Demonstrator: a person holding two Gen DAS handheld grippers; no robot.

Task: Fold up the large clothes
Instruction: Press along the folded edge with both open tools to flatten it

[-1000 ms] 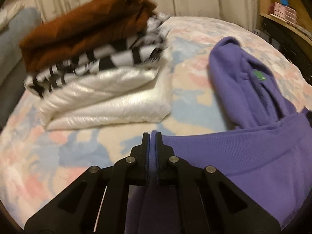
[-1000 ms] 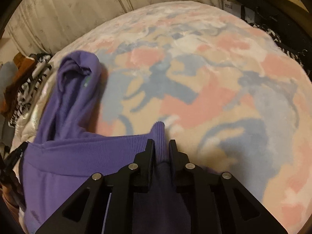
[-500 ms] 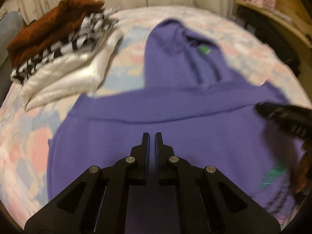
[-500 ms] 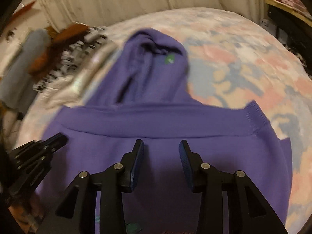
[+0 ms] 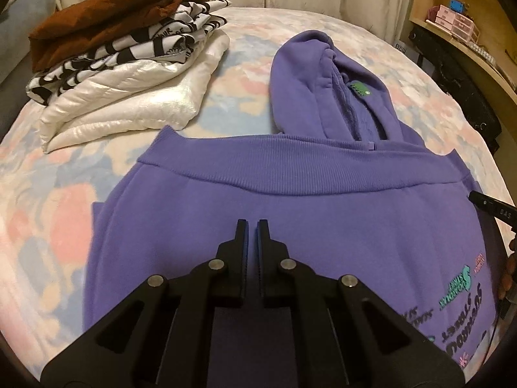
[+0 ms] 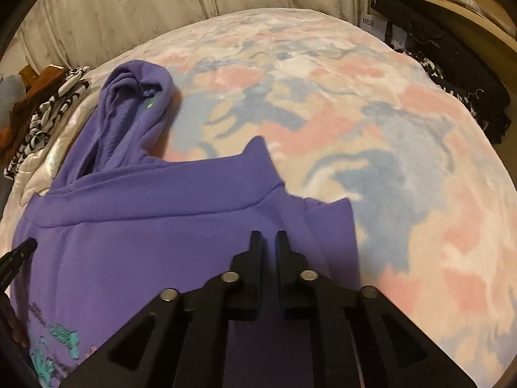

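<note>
A purple hoodie (image 5: 290, 220) lies on the bed, folded so its ribbed hem band (image 5: 290, 174) runs across below the hood (image 5: 323, 77). Printed text shows at its near right. My left gripper (image 5: 252, 223) hovers above the hoodie body, jaws nearly together and empty. The hoodie also shows in the right wrist view (image 6: 145, 226), with the hood (image 6: 129, 106) at far left. My right gripper (image 6: 269, 234) is above the hoodie's right part, jaws nearly together, holding nothing. Its tip shows at the right edge of the left wrist view (image 5: 491, 208).
A stack of folded clothes (image 5: 122, 58) sits at the bed's far left: brown on top, black-and-white, then shiny white. The pastel patterned bedspread (image 6: 371, 135) extends to the right. A wooden shelf (image 5: 458, 26) and dark items (image 6: 468, 97) stand beyond the bed's right edge.
Both grippers let go of the hem they held a second ago and pulled back above the hoodie. The right gripper opened, then closed again. The hoodie now lies folded flat.
</note>
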